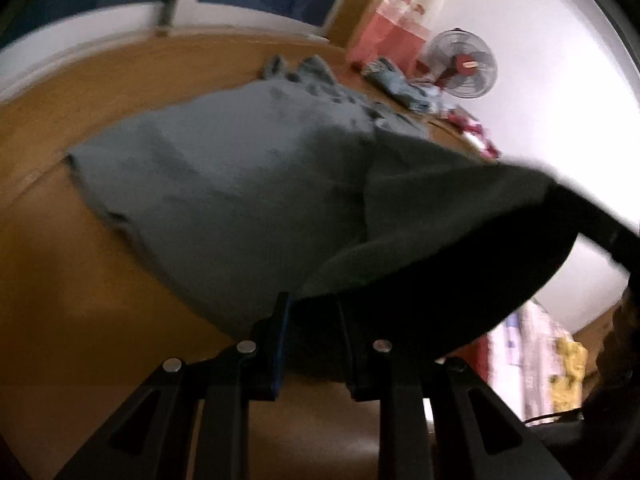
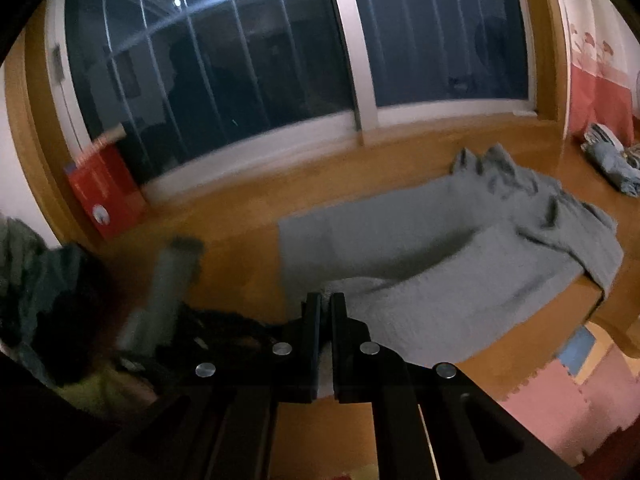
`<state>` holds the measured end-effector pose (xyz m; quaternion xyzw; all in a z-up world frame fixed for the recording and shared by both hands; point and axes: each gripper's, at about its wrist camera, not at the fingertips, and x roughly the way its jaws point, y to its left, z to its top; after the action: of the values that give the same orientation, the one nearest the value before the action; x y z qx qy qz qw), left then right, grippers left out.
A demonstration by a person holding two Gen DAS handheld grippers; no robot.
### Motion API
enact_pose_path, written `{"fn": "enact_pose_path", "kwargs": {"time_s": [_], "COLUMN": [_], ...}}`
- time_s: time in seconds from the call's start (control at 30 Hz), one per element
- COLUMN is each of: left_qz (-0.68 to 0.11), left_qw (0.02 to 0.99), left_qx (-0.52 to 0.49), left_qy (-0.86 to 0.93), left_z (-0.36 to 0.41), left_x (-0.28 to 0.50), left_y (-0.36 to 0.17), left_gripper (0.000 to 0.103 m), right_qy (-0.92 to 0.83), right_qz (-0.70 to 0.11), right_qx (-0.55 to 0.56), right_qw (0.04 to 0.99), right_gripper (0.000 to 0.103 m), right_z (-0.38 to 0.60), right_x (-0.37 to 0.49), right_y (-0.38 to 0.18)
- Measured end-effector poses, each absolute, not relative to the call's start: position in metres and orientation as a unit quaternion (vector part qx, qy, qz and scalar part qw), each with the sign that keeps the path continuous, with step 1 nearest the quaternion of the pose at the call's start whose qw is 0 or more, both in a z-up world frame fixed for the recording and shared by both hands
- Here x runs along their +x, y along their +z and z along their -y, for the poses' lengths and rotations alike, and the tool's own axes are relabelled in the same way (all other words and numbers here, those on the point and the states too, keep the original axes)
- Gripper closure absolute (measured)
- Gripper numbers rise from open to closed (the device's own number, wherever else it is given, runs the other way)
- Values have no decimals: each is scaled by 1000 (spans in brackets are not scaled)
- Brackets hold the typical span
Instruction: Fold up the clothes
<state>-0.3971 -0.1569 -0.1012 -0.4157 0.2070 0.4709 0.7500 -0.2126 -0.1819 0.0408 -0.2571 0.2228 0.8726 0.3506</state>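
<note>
A lived-in home room at night: wood floor, dark sliding windows, standing fan, floral curtain, foam play mats and laundry piles on the floor.

on my left wrist view, a dark fold of the grey garment draped over my left gripper, so i couldn't see the fingertips meet. motion smeared the fan at upper right. on the right wrist view, a blurred grey cylinder at lower left stayed unidentifiable, and the folded pile was cut by the right edge.
</note>
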Motion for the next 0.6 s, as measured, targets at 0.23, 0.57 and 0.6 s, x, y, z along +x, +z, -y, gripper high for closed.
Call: {"fn": "enact_pose_path", "kwargs": {"time_s": [0.23,0.57,0.6], "left_qz": [-179,-199,-200], "left_qw": [803,777,769], "left_qx": [-440,-438,-435], "left_qy": [359,405,423], "left_z": [175,200,201], "left_x": [-380,-389,-393], "left_y": [-100,-102,-101], "left_gripper": [84,83,83], "right_qy": [881,851,856], "right_qz": [-222,-234,-230], "right_qx": [-305,-397,-385], "right_qw": [284,253,259], "right_gripper": [98,77,64], "right_z": [139,119,121], "right_x": [-278,-328,-317], "right_y": [16,-47,-40]}}
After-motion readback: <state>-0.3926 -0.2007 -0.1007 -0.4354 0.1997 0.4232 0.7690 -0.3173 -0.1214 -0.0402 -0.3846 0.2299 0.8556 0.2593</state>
